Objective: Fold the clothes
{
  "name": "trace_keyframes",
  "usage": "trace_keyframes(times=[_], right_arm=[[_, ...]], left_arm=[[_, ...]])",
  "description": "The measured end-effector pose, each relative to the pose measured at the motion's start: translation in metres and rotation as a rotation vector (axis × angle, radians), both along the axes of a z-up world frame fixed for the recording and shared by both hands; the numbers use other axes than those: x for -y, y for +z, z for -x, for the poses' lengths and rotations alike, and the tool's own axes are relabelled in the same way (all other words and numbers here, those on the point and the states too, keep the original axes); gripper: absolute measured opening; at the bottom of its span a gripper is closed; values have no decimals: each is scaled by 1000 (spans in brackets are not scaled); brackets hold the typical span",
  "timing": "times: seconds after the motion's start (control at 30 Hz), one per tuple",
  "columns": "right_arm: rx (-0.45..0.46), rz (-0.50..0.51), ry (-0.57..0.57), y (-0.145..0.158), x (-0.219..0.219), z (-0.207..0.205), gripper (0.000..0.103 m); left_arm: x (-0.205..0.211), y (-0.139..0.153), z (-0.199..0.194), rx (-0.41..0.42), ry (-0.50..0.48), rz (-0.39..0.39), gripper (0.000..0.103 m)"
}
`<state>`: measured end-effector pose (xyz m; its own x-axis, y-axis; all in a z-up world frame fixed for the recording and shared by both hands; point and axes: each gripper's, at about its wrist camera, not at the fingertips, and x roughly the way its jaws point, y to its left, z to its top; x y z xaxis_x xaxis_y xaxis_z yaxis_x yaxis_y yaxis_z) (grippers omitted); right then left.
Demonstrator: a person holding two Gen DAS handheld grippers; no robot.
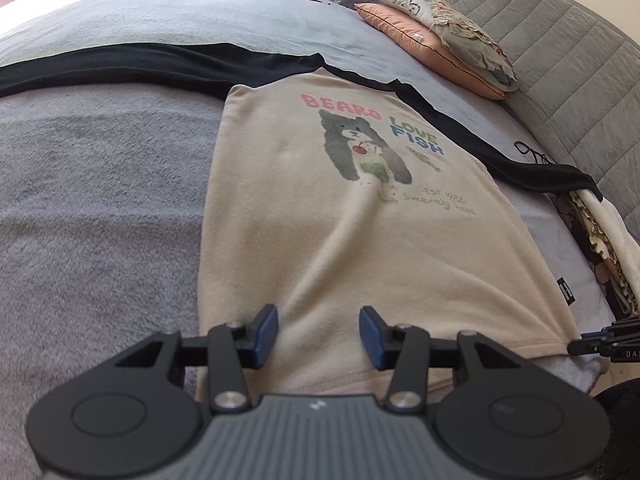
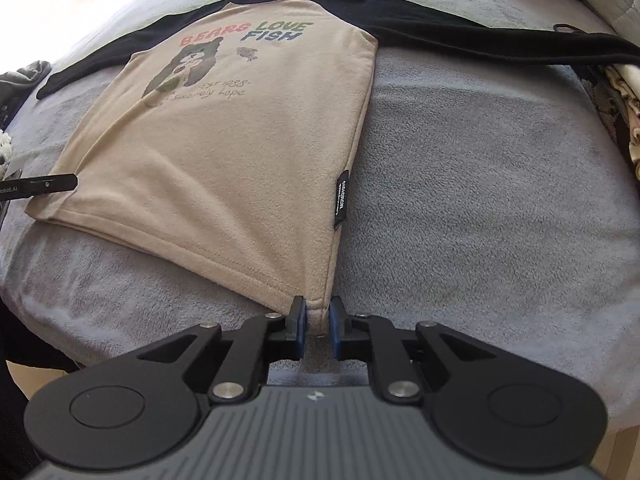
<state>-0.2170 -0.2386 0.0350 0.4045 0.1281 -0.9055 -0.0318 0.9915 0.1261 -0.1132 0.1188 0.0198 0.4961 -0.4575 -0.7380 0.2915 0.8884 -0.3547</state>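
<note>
A beige raglan shirt (image 1: 320, 208) with black sleeves and a bear print lies flat on a grey blanket (image 1: 100, 208), sleeves spread out sideways. My left gripper (image 1: 319, 336) is open, its blue pads hovering over the shirt's near hem. In the right wrist view the same shirt (image 2: 224, 140) shows, and my right gripper (image 2: 318, 328) is closed to a narrow gap on the shirt's near right hem corner. The right gripper's tip also shows at the right edge of the left wrist view (image 1: 600, 344). The left gripper's tip shows at the left of the right wrist view (image 2: 44, 186).
Pillows (image 1: 436, 40) and a grey quilted headboard (image 1: 560, 60) lie at the far right. Folded fabric (image 1: 608, 240) is piled at the bed's right side. A black side label (image 2: 342, 200) hangs on the shirt's right seam.
</note>
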Motion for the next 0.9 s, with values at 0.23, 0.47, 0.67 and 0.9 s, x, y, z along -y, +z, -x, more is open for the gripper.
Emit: trace_keyframes(times=[0.23, 0.47, 0.67, 0.9], right_arm=[[10, 19, 20, 10, 7, -4, 40], [321, -55, -151, 75, 54, -52, 47], [440, -174, -172, 54, 50, -167, 47], [309, -116, -144, -21, 45, -249, 45]], left_arm=[[-3, 17, 0, 58, -13, 20, 51], [10, 47, -44, 113, 32, 23, 60], [38, 50, -110, 153, 58, -14, 66], [29, 1, -136, 73, 76, -35, 66]])
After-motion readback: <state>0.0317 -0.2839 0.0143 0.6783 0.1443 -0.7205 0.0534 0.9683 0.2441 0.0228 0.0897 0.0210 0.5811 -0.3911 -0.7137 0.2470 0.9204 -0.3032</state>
